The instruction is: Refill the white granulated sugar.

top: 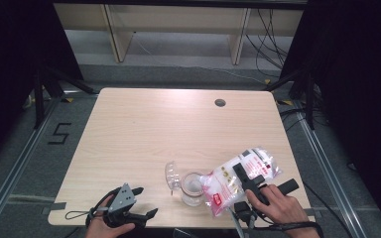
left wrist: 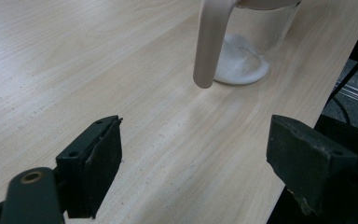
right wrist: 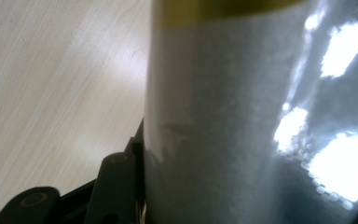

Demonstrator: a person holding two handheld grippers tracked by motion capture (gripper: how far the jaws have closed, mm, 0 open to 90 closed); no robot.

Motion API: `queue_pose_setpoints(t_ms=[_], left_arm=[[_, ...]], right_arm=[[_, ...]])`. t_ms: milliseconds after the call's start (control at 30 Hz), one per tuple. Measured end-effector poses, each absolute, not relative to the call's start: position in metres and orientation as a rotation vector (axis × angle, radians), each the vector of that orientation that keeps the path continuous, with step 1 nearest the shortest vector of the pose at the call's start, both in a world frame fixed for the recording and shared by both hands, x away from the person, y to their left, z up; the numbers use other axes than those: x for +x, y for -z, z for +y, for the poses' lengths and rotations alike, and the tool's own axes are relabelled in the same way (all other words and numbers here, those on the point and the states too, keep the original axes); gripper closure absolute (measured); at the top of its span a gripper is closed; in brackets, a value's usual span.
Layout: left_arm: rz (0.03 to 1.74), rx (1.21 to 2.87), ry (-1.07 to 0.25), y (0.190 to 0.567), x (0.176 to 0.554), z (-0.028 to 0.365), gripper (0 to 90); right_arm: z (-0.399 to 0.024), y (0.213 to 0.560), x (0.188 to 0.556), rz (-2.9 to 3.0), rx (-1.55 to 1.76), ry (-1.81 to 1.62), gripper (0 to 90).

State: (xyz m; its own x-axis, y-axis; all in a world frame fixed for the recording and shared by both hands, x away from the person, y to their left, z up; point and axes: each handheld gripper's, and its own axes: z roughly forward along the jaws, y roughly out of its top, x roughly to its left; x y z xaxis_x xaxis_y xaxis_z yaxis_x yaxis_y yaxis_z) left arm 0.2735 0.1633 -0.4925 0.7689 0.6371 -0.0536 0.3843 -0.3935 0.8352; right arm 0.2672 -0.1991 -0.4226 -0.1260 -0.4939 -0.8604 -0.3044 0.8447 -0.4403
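Near the front right edge of the pale wooden table [top: 144,129], the right gripper [top: 248,182] pinches a clear plastic bag of white granules [top: 235,177], tilted over a clear glass jar [top: 192,188] holding white powder. Left gripper [top: 129,208] rests alongside, jaws spread, empty.

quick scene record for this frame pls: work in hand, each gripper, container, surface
work: white granules being poured from bag into jar
right gripper: shut on clear plastic bag of white granules, tilted toward the jar
left gripper: open, nothing between jaws, near table's front edge
container: clear glass jar with hinged lid open, some white granules at the bottom
surface: light wooden table
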Motion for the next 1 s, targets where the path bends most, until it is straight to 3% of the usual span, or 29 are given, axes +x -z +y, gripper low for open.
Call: queue_pose_setpoints(t_ms=[1000], left_arm=[[0.754,2.049,-0.345,0.4921,0.2739,0.1642,18.0]], right_arm=[[-0.198,0.421,0.2679,1.723,-0.654,0.197,57.6]])
